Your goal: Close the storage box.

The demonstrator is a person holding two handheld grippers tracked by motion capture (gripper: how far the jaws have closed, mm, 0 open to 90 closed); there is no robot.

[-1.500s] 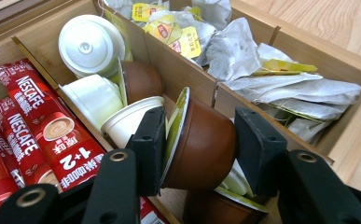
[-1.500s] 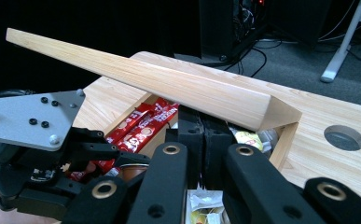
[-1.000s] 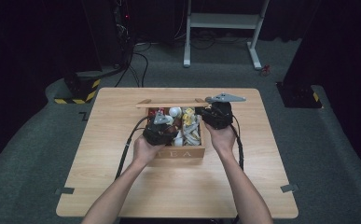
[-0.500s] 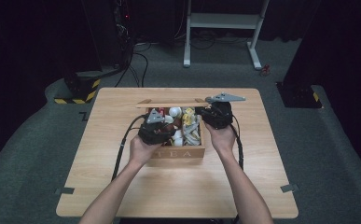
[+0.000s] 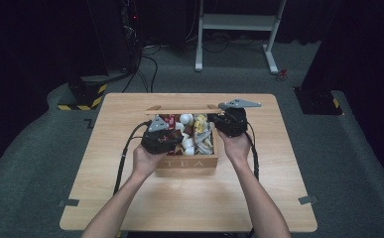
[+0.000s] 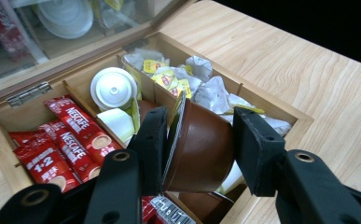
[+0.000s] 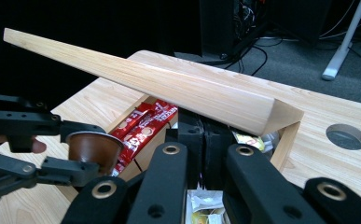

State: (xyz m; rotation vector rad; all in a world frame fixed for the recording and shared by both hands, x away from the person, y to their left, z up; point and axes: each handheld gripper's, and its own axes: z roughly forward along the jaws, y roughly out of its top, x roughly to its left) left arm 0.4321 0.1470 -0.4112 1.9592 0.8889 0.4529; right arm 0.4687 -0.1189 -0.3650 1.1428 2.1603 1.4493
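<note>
An open wooden tea box (image 5: 189,162) sits mid-table, its lid (image 5: 179,110) raised at the back. My left gripper (image 5: 178,140) hovers over the box's left half, shut on a brown coffee capsule (image 6: 201,154) held on its side above the compartments. That capsule (image 7: 94,148) also appears at the left of the right gripper view. My right gripper (image 5: 224,124) is at the box's back right corner. Its jaws (image 7: 202,128) are pressed together just under the lid's wooden frame (image 7: 169,88); whether they touch it I cannot tell.
The compartments hold red Nescafe sachets (image 6: 71,140), white creamer cups (image 6: 114,88), yellow tea bags (image 6: 169,79) and crumpled white packets (image 6: 211,93). The light wooden table (image 5: 130,114) has a round cable hole (image 7: 346,136) near the box. Behind it stand a white desk frame (image 5: 239,29) and floor cables.
My left gripper with the capsule has drifted slightly left over the box. The right gripper and the lid have stayed put.
</note>
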